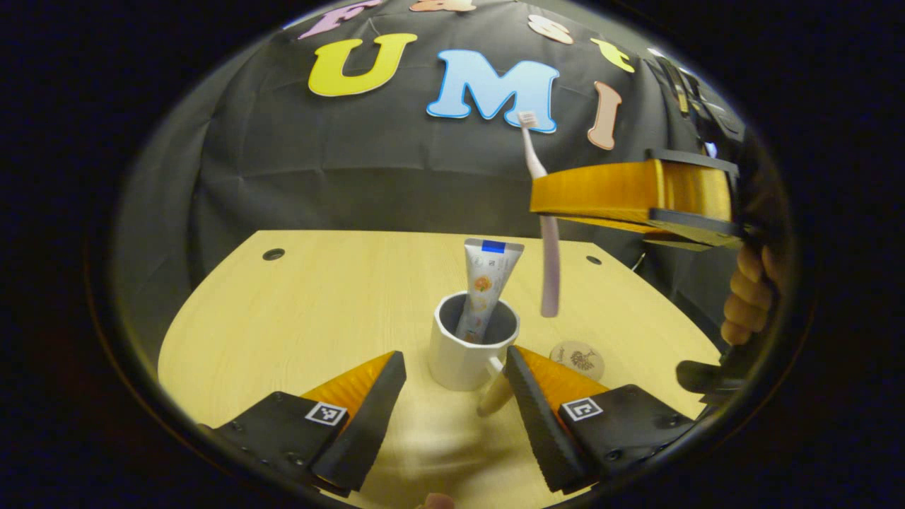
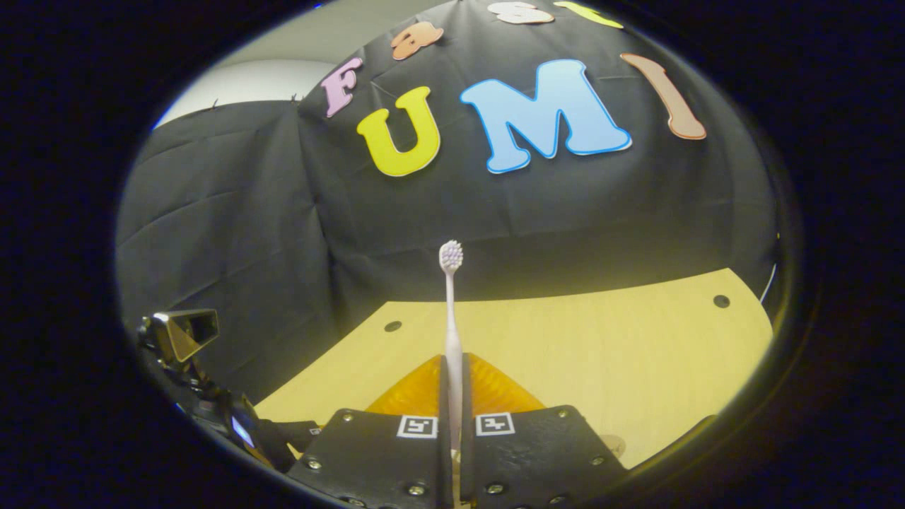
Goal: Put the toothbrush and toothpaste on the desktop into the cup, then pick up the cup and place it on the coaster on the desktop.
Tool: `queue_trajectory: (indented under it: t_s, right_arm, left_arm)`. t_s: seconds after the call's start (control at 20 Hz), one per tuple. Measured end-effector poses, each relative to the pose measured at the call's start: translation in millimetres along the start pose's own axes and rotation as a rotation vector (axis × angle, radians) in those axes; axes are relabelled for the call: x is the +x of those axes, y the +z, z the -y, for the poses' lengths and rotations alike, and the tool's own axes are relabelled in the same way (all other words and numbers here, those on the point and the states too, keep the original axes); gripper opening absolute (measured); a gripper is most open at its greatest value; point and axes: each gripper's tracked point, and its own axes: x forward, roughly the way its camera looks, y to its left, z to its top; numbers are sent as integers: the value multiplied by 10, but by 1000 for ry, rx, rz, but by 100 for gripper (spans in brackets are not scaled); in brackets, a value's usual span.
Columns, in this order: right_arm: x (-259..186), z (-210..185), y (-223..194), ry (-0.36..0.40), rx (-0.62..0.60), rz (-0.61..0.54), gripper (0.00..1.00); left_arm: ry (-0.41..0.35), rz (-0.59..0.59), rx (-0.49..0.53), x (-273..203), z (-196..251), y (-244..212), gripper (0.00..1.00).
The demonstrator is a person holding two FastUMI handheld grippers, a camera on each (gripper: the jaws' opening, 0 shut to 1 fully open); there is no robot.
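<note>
Holding the toothbrush [image 2: 450,332] upright in my right gripper [image 2: 452,424], both fingers clenched on its handle, bristles up against the booth's cloth wall. From the left gripper view I see that same gripper [image 1: 565,201] raised off to the right of the cup [image 1: 472,343], the brush's lower end hanging just above and slightly right of the rim. The toothpaste [image 1: 485,290] already stands inside the cup, leaning toward the back. So I judge the brush drop is the step in hand. Next I need to slide the brush leftward until its tip is over the opening, then lower and let go.

My left gripper [image 1: 456,396] is released, its fingers spread either side of the cup's handle on the tabletop [image 1: 311,311], not pressing on anything. The coaster [image 1: 577,359] lies just right of the cup, close by. The tube takes up part of the opening, so the brush should enter on the free side.
</note>
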Motion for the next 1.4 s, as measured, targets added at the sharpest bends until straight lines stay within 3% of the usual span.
queue_trajectory:
  t_s: [0.35,0.65,0.75,0.95,1.0,1.05,1.1,1.4]
  right_arm:
    - [353,-124,-162,37,-90,17,5]
    - [420,-72,-198,12,-128,25,9]
    - [394,-44,-190,-15,-147,26,18]
    - [353,-37,-198,-27,-192,12,48]
    - [333,-31,-208,-28,-201,7,62]
    - [321,-34,-194,-27,-207,4,66]
    - [321,-17,-186,-36,-213,-1,77]
    - [266,58,-53,-51,-226,9,77]
  left_arm:
    - [-12,-2,-26,-103,0,-43,95]
    - [-35,-8,-33,-89,62,-51,96]
    - [-41,-4,-36,-88,77,-48,96]
    - [-61,-1,-41,-53,129,-10,96]
    - [-64,0,-36,-35,140,7,96]
    - [-66,2,-32,-30,144,19,96]
    - [-70,1,-30,-22,149,33,96]
    - [-88,-13,-18,56,198,74,96]
